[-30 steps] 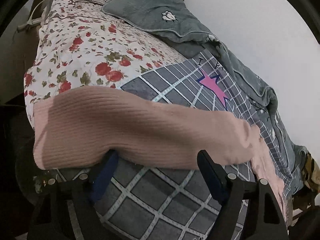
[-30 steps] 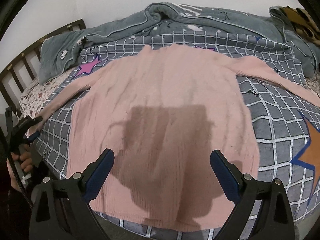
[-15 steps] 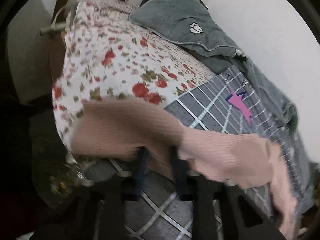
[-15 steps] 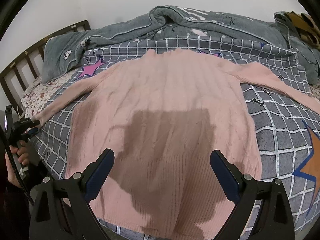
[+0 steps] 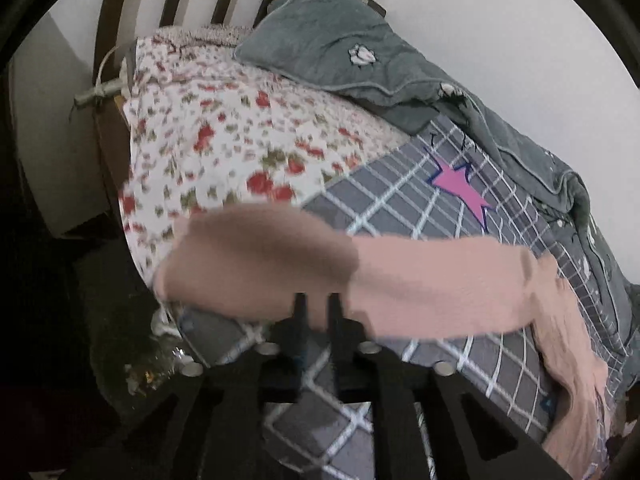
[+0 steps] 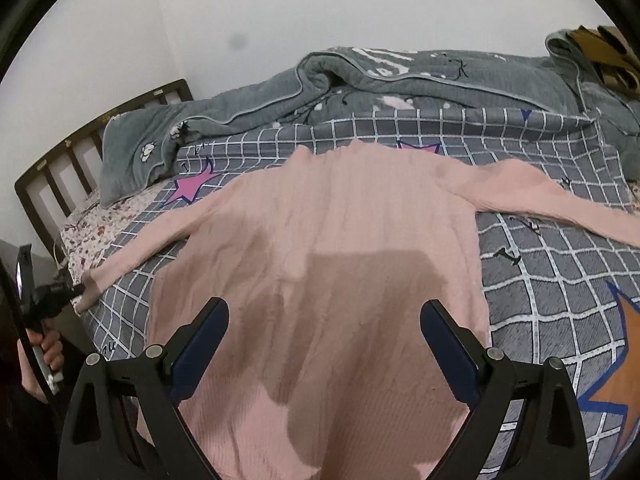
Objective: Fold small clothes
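A pink knitted sweater [image 6: 332, 248] lies flat on the grey checked bedspread [image 6: 536, 280], neck toward the far side, sleeves spread to both sides. My left gripper [image 5: 318, 312] is shut on the cuff end of the left sleeve [image 5: 360, 276] near the bed's edge; it also shows at the far left of the right wrist view [image 6: 76, 294]. My right gripper [image 6: 326, 344] is open and empty, hovering above the sweater's lower body, its shadow on the knit.
A grey quilt [image 6: 400, 84] is bunched along the wall. A floral sheet [image 5: 224, 148] covers the head end by the dark wooden headboard [image 6: 80, 144]. A brown patterned item [image 6: 600, 52] lies at the far right. The floor left of the bed is dark.
My left gripper closed from open onto the sleeve end and swung toward the headboard. My right gripper stayed open and drew slightly back and up over the sweater.
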Tool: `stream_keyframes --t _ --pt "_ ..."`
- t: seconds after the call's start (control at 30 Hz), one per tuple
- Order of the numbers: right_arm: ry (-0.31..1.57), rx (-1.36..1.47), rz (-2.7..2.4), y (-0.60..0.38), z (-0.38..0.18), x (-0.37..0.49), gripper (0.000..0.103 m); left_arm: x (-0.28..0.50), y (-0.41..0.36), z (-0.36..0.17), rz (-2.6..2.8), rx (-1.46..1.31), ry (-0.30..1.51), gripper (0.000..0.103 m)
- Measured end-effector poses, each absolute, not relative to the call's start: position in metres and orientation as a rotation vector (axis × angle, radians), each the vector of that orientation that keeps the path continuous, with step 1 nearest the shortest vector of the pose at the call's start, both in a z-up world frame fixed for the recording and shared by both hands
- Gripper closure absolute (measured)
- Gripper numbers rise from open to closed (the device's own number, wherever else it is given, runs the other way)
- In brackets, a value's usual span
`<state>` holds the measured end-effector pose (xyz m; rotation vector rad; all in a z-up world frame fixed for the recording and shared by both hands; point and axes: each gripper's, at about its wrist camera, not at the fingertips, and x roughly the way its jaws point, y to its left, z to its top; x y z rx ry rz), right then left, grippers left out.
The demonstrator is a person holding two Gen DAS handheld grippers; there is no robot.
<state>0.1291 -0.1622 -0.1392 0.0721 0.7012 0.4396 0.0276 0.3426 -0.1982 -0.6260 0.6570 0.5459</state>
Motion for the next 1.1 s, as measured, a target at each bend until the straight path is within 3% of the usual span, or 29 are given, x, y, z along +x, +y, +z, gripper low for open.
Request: stream_keyframes --t 0.07,0.2,0.63,0.7,0.8,0.87,1.1 --pt "0.713 0.084 0.445 -0.165 -0.143 0.130 0.008 0.027 0.339 -0.204 0.543 -0.636 0.651 0.065" --pt "0.730 0.069 0.426 -0.166 -0.148 0.128 0.008 0.027 0.341 -0.213 0.515 -0.689 0.623 0.040" --pt "0.797 0.037 0.339 -0.160 -0.158 0.115 0.008 0.041 0.358 -0.227 0.507 -0.849 0.551 0.036" --pt "0.813 0.028 0.336 -0.157 -0.162 0.113 0.008 0.044 0.363 -0.228 0.514 -0.862 0.550 0.043" --pt "0.820 0.002 0.326 -0.153 -0.166 0.109 0.008 0.048 0.370 -0.227 0.550 -0.857 0.572 0.065" --pt "0.815 -0.010 0.320 -0.151 -0.167 0.107 0.008 0.047 0.373 -0.223 0.574 -0.817 0.583 0.090" --pt "0.761 0.017 0.373 -0.147 -0.151 0.114 0.008 0.039 0.370 -0.181 0.588 -0.712 0.538 0.097"
